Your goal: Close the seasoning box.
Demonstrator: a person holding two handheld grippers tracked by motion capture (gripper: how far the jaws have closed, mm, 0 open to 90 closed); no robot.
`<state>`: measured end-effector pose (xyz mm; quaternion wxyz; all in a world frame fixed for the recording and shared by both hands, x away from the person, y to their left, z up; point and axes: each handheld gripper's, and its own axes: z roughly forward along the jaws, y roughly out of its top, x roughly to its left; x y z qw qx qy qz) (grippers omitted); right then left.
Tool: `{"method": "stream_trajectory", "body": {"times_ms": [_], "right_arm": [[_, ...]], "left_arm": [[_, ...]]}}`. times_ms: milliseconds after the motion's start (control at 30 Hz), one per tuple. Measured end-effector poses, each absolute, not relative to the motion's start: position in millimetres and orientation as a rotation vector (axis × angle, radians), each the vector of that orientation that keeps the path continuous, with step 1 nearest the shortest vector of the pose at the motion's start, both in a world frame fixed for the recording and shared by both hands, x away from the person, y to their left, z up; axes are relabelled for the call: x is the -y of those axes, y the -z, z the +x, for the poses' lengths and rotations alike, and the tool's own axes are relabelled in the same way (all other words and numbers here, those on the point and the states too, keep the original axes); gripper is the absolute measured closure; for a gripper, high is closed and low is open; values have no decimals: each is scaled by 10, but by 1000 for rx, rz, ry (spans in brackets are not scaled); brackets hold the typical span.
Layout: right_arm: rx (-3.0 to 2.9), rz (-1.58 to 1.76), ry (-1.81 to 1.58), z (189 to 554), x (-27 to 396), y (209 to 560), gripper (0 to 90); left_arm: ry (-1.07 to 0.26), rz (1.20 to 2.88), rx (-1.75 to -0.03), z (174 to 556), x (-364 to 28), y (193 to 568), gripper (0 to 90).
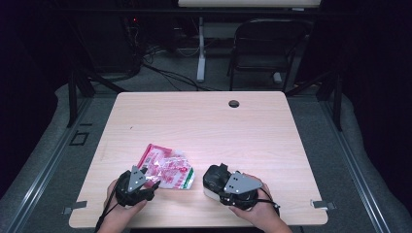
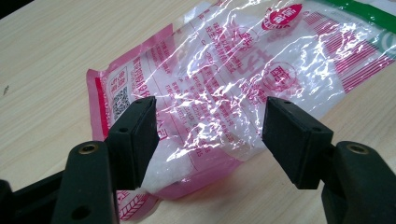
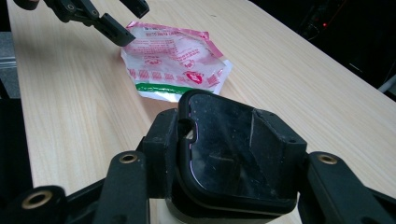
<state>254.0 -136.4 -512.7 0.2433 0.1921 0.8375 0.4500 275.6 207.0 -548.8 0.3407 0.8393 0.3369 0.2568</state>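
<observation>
Centrally, near the table's (image 1: pixel 272 126) front edge, a crumpled pink and clear plastic bag (image 1: pixel 166 168) with red print and a green stripe is seen lying flat on the light wood. White grains are visible inside it in the left gripper view, gathered at the bag's (image 2: pixel 219 88) near end. The left gripper (image 2: pixel 209 135) is held just over that end with its jaws spread wide, one on each side of the plastic, and nothing is clamped by them; no pressing of the pads on the bag can be made out. In the high view the left gripper (image 1: pixel 151 184) is seen at the bag's lower left corner.

To the right of the bag, a black container with a glossy dark lid (image 3: pixel 233 154) over a pale base stands on the table. It lies between the jaws of the right gripper (image 3: pixel 224 186), which stand wide to either side of it; whether it is actually gripped cannot be told. In the high view the container (image 1: pixel 216 178) and the right gripper (image 1: pixel 214 187) are seen well apart from the bag.
</observation>
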Motion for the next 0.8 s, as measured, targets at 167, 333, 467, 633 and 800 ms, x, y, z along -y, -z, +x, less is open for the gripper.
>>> {"method": "stream_trajectory", "body": {"times_ms": [167, 333, 467, 633, 800], "right_arm": [[-2294, 528, -1245, 2538, 1358, 5125, 508], [-2296, 539, -1253, 2540, 1361, 5127, 506], [-2295, 540, -1256, 2540, 1362, 5124, 506], [-2291, 552, -1261, 2549, 1374, 5120, 506], [-2287, 562, -1268, 2556, 1386, 5117, 506]], "left_arm": [[-666, 2183, -878, 2757, -2068, 5492, 356], [-666, 2183, -878, 2757, -2067, 5492, 356], [-666, 2183, -879, 2758, -2068, 5494, 356], [-667, 2184, -880, 2761, -2069, 5497, 356], [-666, 2184, -883, 2763, -2075, 5497, 356]]}}
